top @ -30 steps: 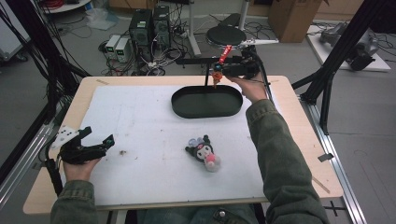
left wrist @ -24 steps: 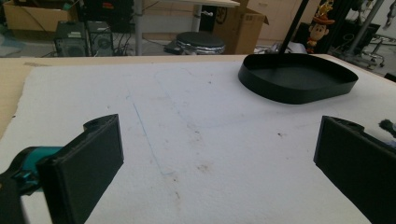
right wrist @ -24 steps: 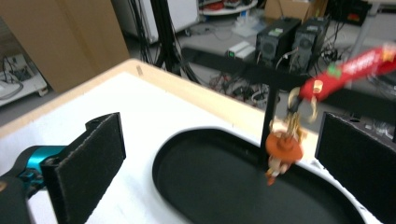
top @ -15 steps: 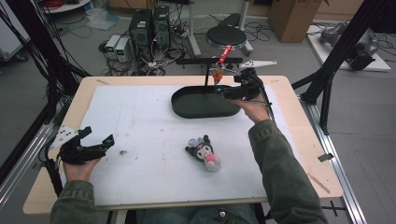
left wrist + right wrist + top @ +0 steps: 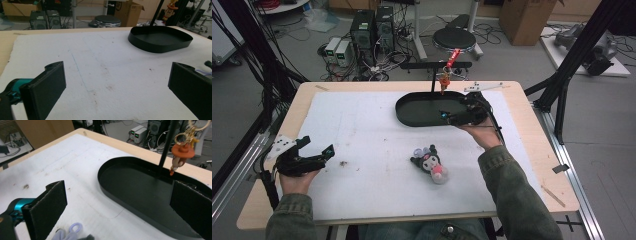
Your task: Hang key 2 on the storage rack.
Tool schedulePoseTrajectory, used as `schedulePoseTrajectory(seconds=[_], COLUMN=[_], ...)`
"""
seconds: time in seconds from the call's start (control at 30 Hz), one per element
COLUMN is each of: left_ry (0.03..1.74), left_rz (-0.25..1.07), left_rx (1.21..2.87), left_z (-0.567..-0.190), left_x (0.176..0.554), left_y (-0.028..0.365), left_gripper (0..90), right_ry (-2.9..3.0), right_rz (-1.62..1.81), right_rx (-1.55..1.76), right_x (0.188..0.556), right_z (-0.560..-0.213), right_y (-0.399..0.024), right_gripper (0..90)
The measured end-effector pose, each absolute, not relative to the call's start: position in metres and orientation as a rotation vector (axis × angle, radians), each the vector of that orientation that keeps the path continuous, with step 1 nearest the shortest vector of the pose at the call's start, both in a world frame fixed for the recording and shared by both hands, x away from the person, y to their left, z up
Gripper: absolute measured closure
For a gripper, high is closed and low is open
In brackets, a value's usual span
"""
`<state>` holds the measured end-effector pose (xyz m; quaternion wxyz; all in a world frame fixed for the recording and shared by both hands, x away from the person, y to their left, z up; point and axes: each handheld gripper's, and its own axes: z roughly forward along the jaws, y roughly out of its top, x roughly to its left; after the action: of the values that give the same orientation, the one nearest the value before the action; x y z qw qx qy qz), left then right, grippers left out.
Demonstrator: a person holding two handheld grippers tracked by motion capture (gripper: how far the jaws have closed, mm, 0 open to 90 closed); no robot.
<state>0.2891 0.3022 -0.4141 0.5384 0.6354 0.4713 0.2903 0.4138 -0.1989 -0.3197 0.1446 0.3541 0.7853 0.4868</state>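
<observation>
White felt covers our table, where the soft, light plush toy lies before the black tray; our right gripper, jaws spread, should pinch its squashy head.

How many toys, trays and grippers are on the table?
Toys: 2, the plush on the mat and the keychain hanging on the stand.
Trays: 1, the black tray.
Grippers: 2, the left gripper and the right gripper.
Total: 5.
</observation>
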Motion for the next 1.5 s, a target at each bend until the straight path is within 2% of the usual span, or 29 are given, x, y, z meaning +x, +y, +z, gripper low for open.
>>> schedulePoseTrajectory(seconds=[0.53, 1.0, 1.5], left_ry=[1.121, 1.118, 1.117], left_rz=[0.686, 0.684, 0.688], left_rx=[1.520, 1.522, 1.520], left_z=[-0.415, -0.415, -0.414], left_x=[0.289, 0.289, 0.289], left_y=[0.301, 0.301, 0.302], left_gripper=[1.8, 1.9, 1.8], right_ry=[2.373, 2.444, 2.570], right_rz=[1.341, 1.217, 1.079], right_rx=[1.026, 0.977, 1.100], right_x=[0.393, 0.373, 0.357], right_z=[-0.348, -0.354, -0.381], right_y=[-0.189, -0.170, -0.159], right_gripper=[0.6, 0.6, 0.6])
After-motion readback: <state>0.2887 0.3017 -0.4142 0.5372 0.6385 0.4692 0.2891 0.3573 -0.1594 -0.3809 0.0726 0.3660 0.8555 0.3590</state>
